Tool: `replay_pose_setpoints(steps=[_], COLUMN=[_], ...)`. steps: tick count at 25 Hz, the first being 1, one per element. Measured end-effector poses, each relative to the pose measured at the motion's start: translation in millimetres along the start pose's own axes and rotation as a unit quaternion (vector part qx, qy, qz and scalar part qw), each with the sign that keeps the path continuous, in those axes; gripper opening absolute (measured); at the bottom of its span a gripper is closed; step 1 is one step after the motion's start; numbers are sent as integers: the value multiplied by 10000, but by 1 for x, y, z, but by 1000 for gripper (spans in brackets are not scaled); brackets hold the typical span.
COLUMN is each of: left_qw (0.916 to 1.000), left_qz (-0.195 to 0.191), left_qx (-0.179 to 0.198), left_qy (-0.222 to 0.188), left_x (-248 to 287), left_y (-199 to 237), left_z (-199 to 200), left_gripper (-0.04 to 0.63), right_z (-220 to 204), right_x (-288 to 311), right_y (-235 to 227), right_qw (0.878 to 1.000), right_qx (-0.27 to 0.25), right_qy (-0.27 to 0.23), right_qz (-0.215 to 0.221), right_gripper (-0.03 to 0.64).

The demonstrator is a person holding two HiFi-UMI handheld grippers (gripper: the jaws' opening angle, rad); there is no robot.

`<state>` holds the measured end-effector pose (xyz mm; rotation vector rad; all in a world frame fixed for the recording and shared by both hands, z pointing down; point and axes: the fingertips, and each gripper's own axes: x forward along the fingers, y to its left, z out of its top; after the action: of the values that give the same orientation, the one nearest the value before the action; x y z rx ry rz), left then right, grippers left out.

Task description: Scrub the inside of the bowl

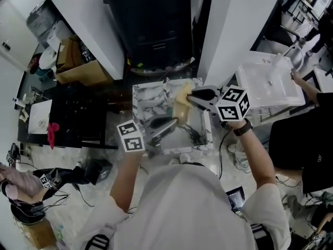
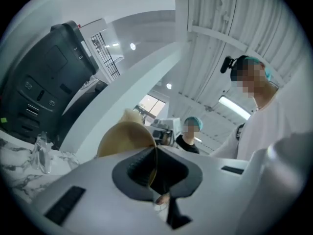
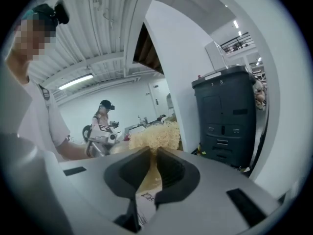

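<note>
In the head view a tan bowl (image 1: 180, 110) is held tilted above the marble-patterned basin (image 1: 141, 96). My left gripper (image 1: 174, 122) comes in from the lower left and is shut on the bowl's thin rim. The left gripper view shows the rim of the bowl (image 2: 124, 138) clamped in the left gripper (image 2: 152, 153). My right gripper (image 1: 190, 99) comes in from the right and is shut on a pale yellow fibrous scrubber (image 1: 185, 91) that lies against the bowl. In the right gripper view the scrubber (image 3: 155, 136) sticks out past the right gripper (image 3: 152, 156).
A black bin (image 1: 151, 25) stands just behind the basin between two white pillars. A white plastic tub (image 1: 270, 85) sits to the right, with another person's arm (image 1: 307, 90) beside it. A cardboard box (image 1: 78, 66) and a black table (image 1: 78, 119) are to the left.
</note>
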<state>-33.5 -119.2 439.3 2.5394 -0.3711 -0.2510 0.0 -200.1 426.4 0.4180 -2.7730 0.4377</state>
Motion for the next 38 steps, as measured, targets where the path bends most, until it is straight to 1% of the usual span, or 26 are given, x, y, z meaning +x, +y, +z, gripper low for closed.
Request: replay_pose_setpoints(steps=[2,4,7,9,10,11,13,15,17,19,22,24,26,29,31,33,36,38], left_qw=[9992,9964,9895,9837,9812,9795,9786,9803,9856,9911,9967,9984,9991,9997,9996,9989,9959,9920], left_qz=[-298,-571,-762,-727,-650,-531,-198,179,466,569,407,268,180,62,1,-57,-148,-198], left_qx=[-134,-261,-476,-638,-698,-730,-715,-658,-521,-341,-138,-1,50,25,-37,-161,-426,-622], left_qy=[-222,-566,-1134,-1513,-1677,-1802,-1918,-1852,-1540,-1157,-693,-494,-393,-255,-272,-426,-785,-1080], left_x=[1,-1,-7,-12,-15,-17,-20,-22,-18,-10,1,7,12,14,12,7,1,-4], left_y=[-12,-20,-21,-15,-9,-2,13,29,39,38,22,8,-3,-13,-16,-18,-18,-16], left_z=[9,23,44,57,62,66,70,67,56,43,23,15,11,5,4,9,21,32], left_gripper=[21,20,20,20,20,20,20,21,20,20,20,20,20,21,20,20,20,20], right_z=[-8,-19,-36,-47,-52,-56,-57,-45,-26,-6,19,28,25,5,-8,-22,-42,-52], right_x=[-3,-6,-3,0,2,4,6,5,1,-3,-14,-21,-23,-19,-17,-14,-8,-4], right_y=[-18,-29,-26,-17,-11,-3,15,33,46,51,47,34,17,-5,-18,-25,-27,-25], right_qw=[9997,9989,9978,9976,9976,9976,9979,9985,9988,9993,9992,9993,9993,9981,9967,9956,9939,9931], right_qx=[194,374,601,640,637,623,566,509,379,167,81,30,96,372,508,641,830,910], right_qy=[1,23,106,208,259,298,285,79,-167,-270,-382,-360,-236,-29,94,187,297,364], right_qz=[-177,-279,-249,-183,-124,-49,96,207,250,196,96,-92,-287,-500,-625,-665,-663,-639], right_gripper=[49,49,49,49,49,49,49,51,51,51,49,51,49,49,49,49,49,49])
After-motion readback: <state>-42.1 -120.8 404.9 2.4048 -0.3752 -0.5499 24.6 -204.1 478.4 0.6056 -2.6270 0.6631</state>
